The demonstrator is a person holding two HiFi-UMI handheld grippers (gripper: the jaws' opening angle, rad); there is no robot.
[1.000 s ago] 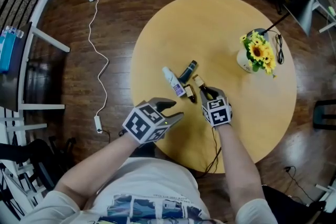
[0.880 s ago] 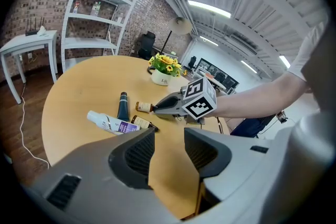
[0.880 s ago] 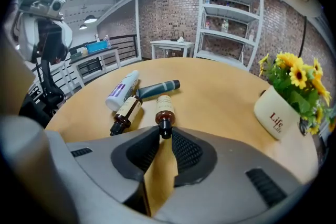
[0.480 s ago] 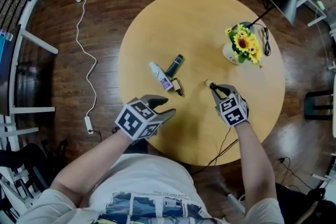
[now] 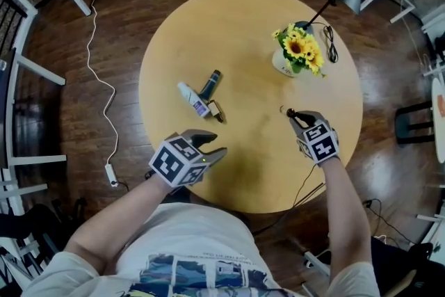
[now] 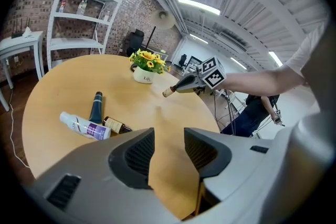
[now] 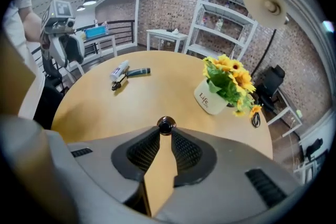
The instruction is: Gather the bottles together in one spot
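Carried bottle: the carried bottle (image 7: 166,124) is pinched between the closed jaws of my right gripper (image 5: 293,115). Its dark round end pokes out past the jaw tips. From the left gripper view it looks lifted clear of the table top.

Where it is: over the right part of the table (image 5: 243,31), nearer the pot than the other bottles and well apart from them.

The cluster: three lie close together left of centre. They are a white bottle (image 5: 191,99) with a purple label, a dark tube (image 5: 210,82) just beside it, and a little brown bottle (image 5: 215,110) at their near end. Whether they touch one another I can't say.

Left gripper: my left gripper (image 5: 214,145) hangs over the near edge of the table, jaws spread, with only bare table top showing between them.

Step in hand: I judge this as mid-carry. Three bottles are together, and the one in my right jaws is the only one apart from them.

Next move calls for: I would bring the right gripper across to the cluster, come down low and let go only once the bottle rests beside the others. It is narrow and will likely roll if dropped, and a careless approach could knock the three apart.

Containers: the white pot (image 5: 281,65) holds a bunch of sunflowers (image 5: 300,49). The bottles look capped, and I can't tell what is in them.
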